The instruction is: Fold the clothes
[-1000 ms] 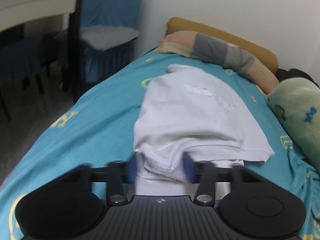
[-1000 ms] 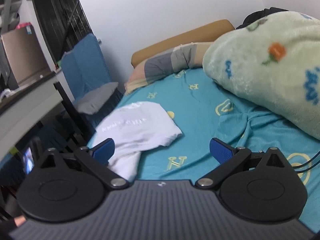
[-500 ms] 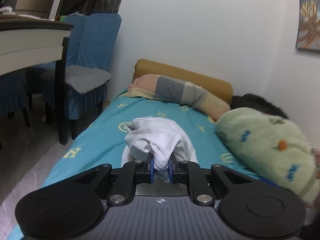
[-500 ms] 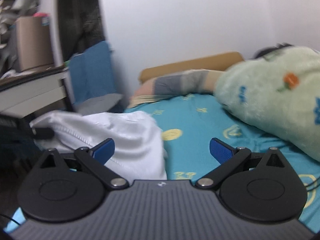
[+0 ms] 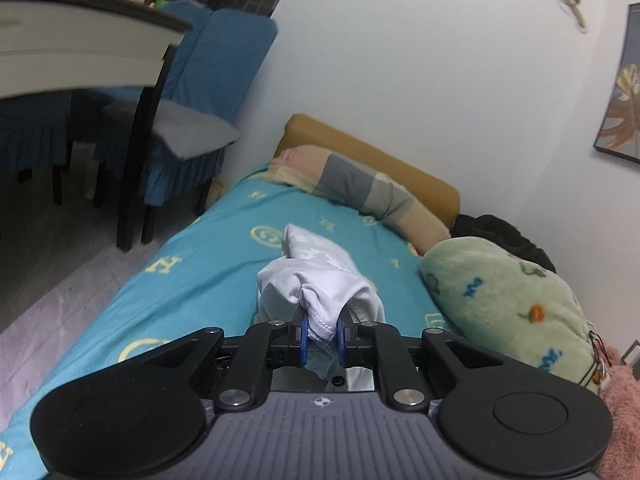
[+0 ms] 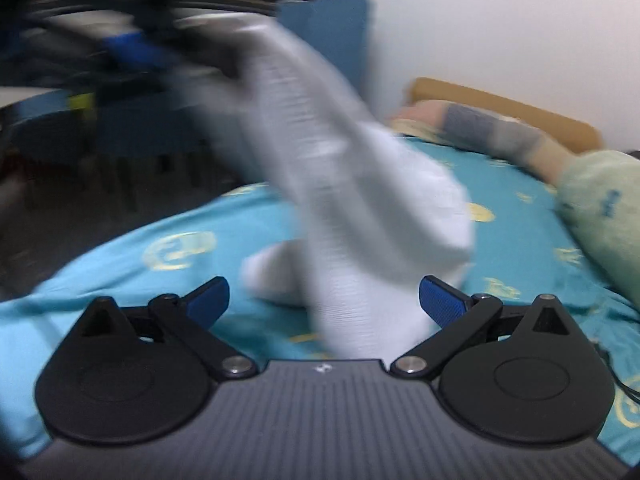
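Note:
A white garment (image 5: 320, 280) hangs from my left gripper (image 5: 322, 336), which is shut on a bunched edge of it and holds it above the teal bed sheet (image 5: 192, 280). In the right wrist view the same white garment (image 6: 352, 208) stretches, blurred, from the left gripper (image 6: 132, 52) at upper left down to the bed, passing between my right gripper's spread fingers. My right gripper (image 6: 324, 300) is open and holds nothing.
A green fleece blanket (image 5: 500, 312) lies along the bed's right side. A striped pillow (image 5: 360, 188) and a tan headboard (image 5: 380, 160) are at the far end. A blue-covered chair (image 5: 200, 120) and a table (image 5: 80, 48) stand left of the bed.
My left gripper closed on the garment's edge and lifted it off the bed. The garment now hangs across the right gripper's view, which has swung towards it.

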Demonstrator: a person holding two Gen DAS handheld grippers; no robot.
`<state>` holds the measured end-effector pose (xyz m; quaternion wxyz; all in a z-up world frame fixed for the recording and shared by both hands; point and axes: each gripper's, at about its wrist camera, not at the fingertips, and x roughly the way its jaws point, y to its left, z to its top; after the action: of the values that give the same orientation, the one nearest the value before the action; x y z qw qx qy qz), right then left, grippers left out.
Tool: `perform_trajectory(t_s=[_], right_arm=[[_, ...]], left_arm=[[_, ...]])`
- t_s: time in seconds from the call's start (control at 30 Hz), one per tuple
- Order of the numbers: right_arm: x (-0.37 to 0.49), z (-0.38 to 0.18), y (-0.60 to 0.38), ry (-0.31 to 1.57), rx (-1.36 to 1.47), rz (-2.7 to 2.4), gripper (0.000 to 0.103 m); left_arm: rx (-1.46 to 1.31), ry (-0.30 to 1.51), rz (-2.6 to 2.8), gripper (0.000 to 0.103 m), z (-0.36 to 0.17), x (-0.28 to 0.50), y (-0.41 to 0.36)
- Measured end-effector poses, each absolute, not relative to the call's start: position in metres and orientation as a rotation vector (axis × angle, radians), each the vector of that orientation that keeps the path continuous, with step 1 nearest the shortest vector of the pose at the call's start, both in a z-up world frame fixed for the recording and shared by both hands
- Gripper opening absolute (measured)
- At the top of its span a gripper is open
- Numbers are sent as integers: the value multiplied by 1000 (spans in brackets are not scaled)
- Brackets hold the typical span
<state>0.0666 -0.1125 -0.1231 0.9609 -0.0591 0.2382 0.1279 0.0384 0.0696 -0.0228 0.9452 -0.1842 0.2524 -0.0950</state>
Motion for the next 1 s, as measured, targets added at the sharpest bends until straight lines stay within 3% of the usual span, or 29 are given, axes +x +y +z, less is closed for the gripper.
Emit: perform_trajectory(t_s=[0.27,0.5,0.73,1.0], right_arm=[[104,-134,-205,557,297,-91,103],[112,-155,-174,767,48,-54,103],[76,-107,-178,450,185,44,103],[80,-139,-118,564,-200,187,103]], left_arm=[[-442,606,-174,14,-55,58,78],[-417,520,-195,14,-41,49,68],[-428,498,-192,14,-36,48,66],[-452,505,-169,14,-39,50,68]])
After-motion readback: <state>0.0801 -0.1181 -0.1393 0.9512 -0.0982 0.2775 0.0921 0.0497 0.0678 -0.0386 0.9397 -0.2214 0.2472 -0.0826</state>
